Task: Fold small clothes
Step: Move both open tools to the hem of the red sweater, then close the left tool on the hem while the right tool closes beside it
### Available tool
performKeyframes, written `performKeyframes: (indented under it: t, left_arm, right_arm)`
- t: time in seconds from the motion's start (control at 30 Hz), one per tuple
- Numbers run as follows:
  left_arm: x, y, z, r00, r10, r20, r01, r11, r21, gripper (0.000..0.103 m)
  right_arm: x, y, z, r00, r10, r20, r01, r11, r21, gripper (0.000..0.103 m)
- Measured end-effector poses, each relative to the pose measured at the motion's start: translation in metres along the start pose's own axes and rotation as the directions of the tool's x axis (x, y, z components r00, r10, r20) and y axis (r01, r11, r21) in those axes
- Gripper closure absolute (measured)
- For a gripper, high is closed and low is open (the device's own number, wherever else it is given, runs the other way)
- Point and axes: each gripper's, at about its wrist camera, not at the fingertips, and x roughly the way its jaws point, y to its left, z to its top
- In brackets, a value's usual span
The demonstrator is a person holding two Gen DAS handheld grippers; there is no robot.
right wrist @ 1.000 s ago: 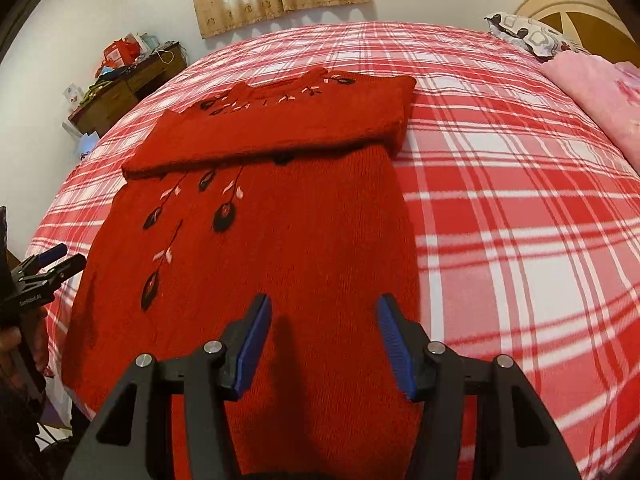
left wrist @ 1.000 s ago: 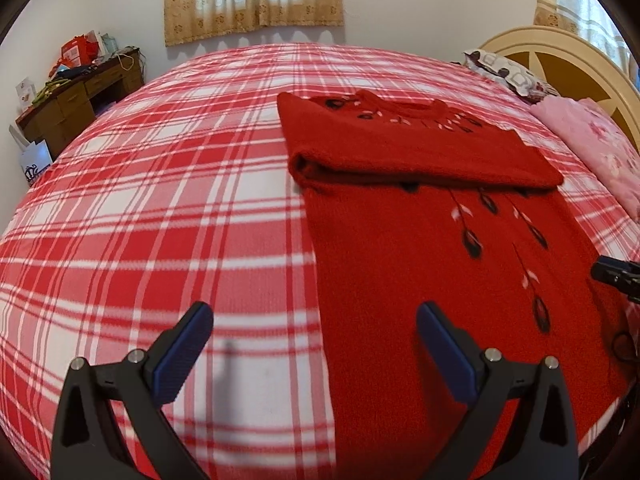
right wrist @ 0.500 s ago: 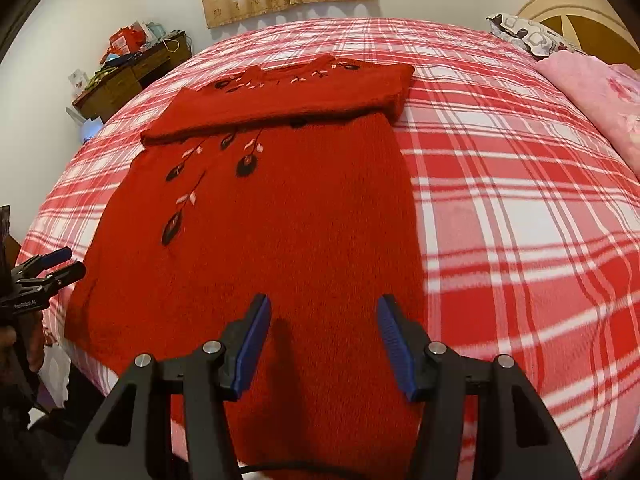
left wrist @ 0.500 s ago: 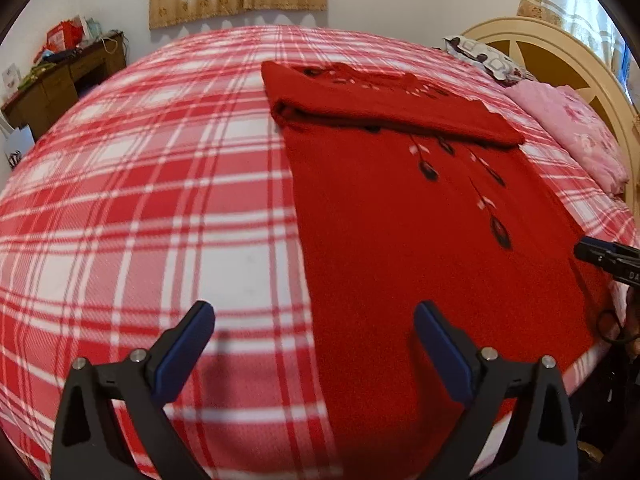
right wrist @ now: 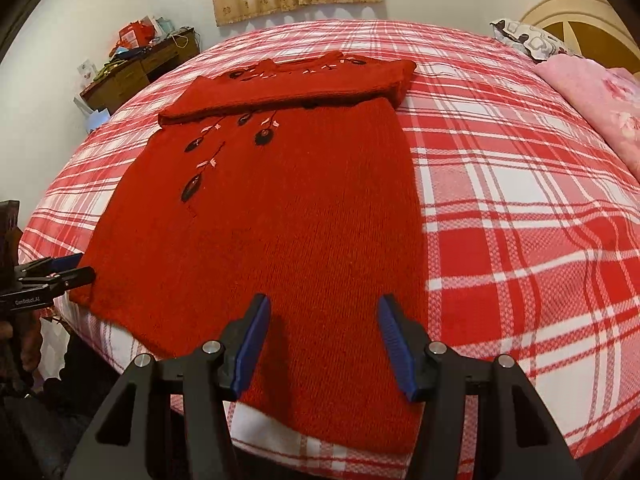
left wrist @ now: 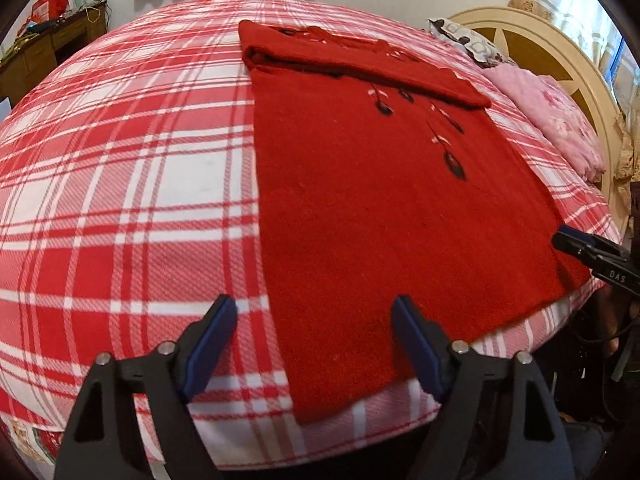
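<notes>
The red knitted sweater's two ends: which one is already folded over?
The far end of the red knitted sweater, by the embroidered neckline; it lies doubled, while the near hem lies flat at the bed's edge.

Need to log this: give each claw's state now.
Left claw: closing, not gripping; red sweater hem below it.
Right claw: open, holding nothing, above the hem.

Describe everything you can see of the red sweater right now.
The sweater is red knit with dark leaf and pale stem embroidery. It lies flat on the plaid bed, its top part folded over across the chest, its hem at the bed's near edge. Both open grippers hover over the hem corners; neither grips it.
</notes>
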Motion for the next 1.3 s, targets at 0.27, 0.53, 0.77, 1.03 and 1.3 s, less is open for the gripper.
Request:
performKeyframes:
  t: [0.27,0.53,0.77,1.03,1.3]
  left_arm:
    - [-0.001,0.001,-0.01,0.998,-0.063,-0.012,0.063,0.997,-0.042,0.035]
    - [-0.002,-0.003,-0.014,1.0,-0.023,-0.014,0.023,0.999,-0.024,0.043]
    - [-0.008,0.002,-0.014,0.999,-0.053,-0.006,0.053,0.999,-0.01,0.093]
    - [-0.017,0.008,-0.01,0.996,-0.082,0.022,0.082,0.996,-0.024,0.094]
    - [-0.021,0.014,-0.012,0.995,-0.094,0.027,0.095,0.994,-0.046,0.094]
  right_arm:
    - [-0.004,-0.004,-0.005,1.0,0.005,0.013,-0.005,1.0,0.019,0.046]
    - [-0.014,-0.015,-0.008,1.0,0.01,0.029,-0.011,0.999,0.046,0.046]
    - [-0.031,-0.037,-0.017,0.998,-0.011,0.054,0.006,0.996,0.094,0.046]
    - [-0.028,-0.038,-0.032,0.996,0.087,-0.002,-0.086,0.991,0.106,0.06]
    - [-0.036,-0.043,-0.033,0.989,0.14,0.055,-0.146,0.982,0.124,0.096]
